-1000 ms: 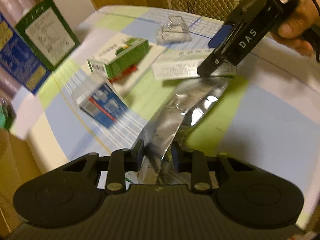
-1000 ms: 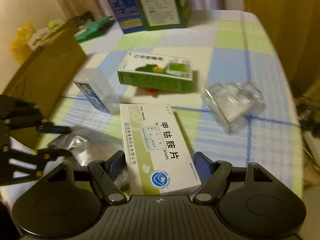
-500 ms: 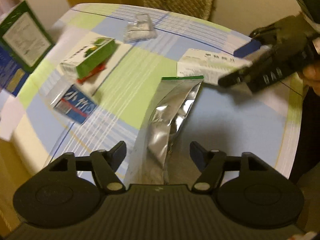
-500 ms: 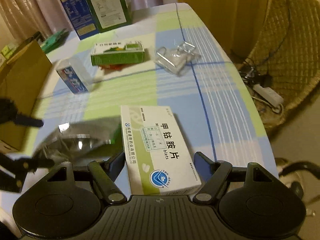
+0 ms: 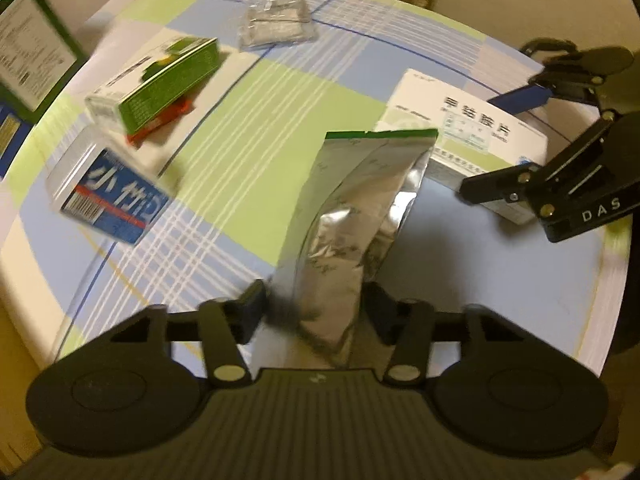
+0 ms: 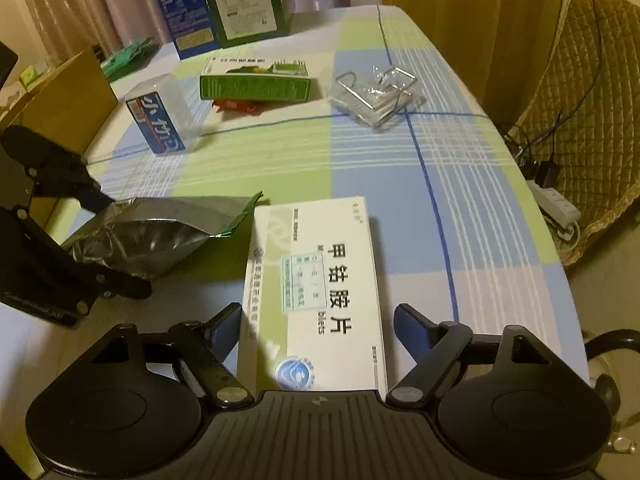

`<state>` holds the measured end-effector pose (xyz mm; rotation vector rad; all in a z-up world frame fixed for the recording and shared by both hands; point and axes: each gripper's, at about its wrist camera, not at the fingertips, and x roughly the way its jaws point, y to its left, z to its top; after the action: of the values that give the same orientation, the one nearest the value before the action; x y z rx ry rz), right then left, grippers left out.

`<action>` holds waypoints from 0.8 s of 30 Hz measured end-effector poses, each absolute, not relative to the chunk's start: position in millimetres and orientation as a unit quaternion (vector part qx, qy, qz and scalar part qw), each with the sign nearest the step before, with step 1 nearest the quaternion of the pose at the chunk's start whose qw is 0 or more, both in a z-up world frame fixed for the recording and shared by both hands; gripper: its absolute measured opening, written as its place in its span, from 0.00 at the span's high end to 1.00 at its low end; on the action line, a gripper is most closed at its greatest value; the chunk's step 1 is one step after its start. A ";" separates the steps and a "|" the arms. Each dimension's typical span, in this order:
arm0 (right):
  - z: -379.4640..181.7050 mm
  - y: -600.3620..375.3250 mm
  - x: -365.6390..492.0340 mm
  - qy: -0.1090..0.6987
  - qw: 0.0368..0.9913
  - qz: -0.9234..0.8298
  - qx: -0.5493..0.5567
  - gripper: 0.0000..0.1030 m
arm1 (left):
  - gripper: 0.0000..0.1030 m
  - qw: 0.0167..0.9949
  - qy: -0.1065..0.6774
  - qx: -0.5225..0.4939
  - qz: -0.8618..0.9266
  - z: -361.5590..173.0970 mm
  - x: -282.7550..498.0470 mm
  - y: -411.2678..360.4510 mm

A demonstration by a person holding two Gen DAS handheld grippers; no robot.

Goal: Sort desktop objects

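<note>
Table: the checked cloth (image 6: 460, 184) carries everything, and its near edge is close under both grippers. That is the big risk, I reckon: a nudge toward the person could send a box or the pouch over the rim.
White medicine box (image 6: 320, 292): lying flat, its near end between the right gripper's (image 6: 318, 330) jaws. Those jaws are opening, with a clear gap on the right side, so the box looks let go and resting on the cloth. If the hand pulls away at an angle, a finger could drag the box askew or push it into the pouch.
Foil pouch (image 5: 352, 216): long and crinkled, its green-edged top just beside the white box, perhaps over its corner. Its lower end sits between the left gripper's (image 5: 314, 306) jaws, which are closing. Whether the pads press yet, I cannot tell; there seems to be a sliver of gap each side. Slick, soft foil may buckle or slip out of a light pinch.
Crowding: the two grippers work near each other, so I judge a knock between them possible.
Green box (image 6: 256, 80): farther up the table, on something red, well apart from both grippers.
Blue-labelled clear box (image 6: 160, 120): left of the green one, untouched.
Clear plastic packet (image 6: 376, 96): off to the right, untouched.
</note>
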<state>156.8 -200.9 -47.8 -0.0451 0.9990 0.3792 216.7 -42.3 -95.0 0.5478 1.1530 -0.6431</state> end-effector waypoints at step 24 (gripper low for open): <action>-52.3 -184.2 154.7 0.452 0.868 0.195 -0.063 0.32 | 0.60 0.749 0.557 0.225 -0.281 -101.1 225.3 -46.9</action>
<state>154.7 -184.2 -52.3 -0.1312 0.9452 0.4084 225.3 -46.9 -101.1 0.4915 1.2172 -0.6148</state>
